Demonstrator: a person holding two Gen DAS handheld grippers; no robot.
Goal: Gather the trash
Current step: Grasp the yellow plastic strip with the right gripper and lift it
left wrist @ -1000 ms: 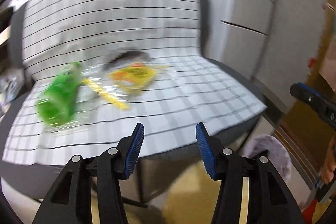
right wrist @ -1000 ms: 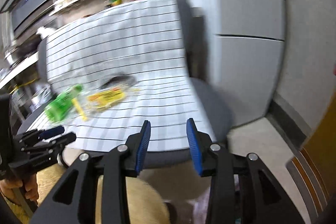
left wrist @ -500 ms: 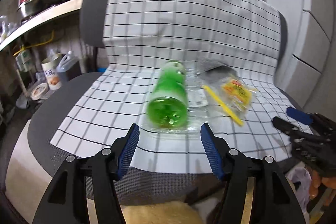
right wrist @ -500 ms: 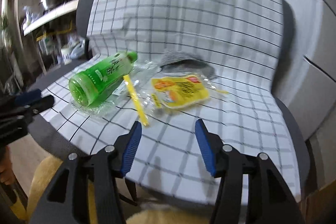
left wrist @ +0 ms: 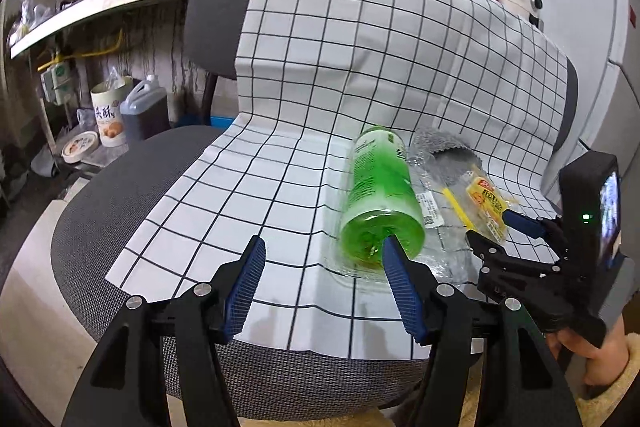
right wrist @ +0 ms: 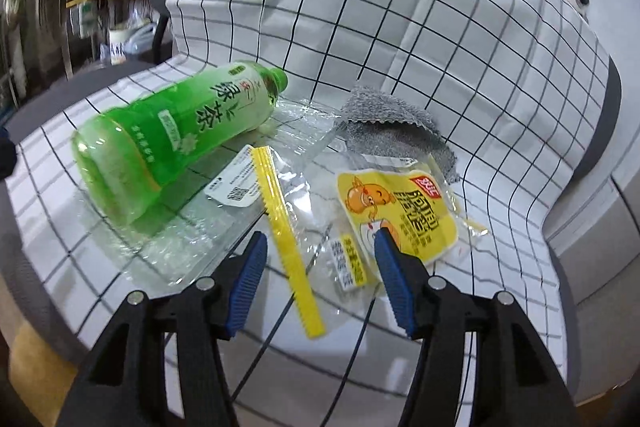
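as right tool (right wrist: 318, 251) gapes, yellow wrapper (right wrist: 396, 211) just ahead, untouched

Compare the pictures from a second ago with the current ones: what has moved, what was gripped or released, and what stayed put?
Both grippers swung in towards the trash on the chair. The right gripper has just been opening and now hangs over the clear bag's yellow zip strip; the left gripper faces the green bottle. Nothing was gripped or released. The bottle, yellow snack packet and grey cloth lie as before.

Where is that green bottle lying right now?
The green bottle lies on its side on the checked cloth over the chair seat, left of the yellow strip and yellow packet.
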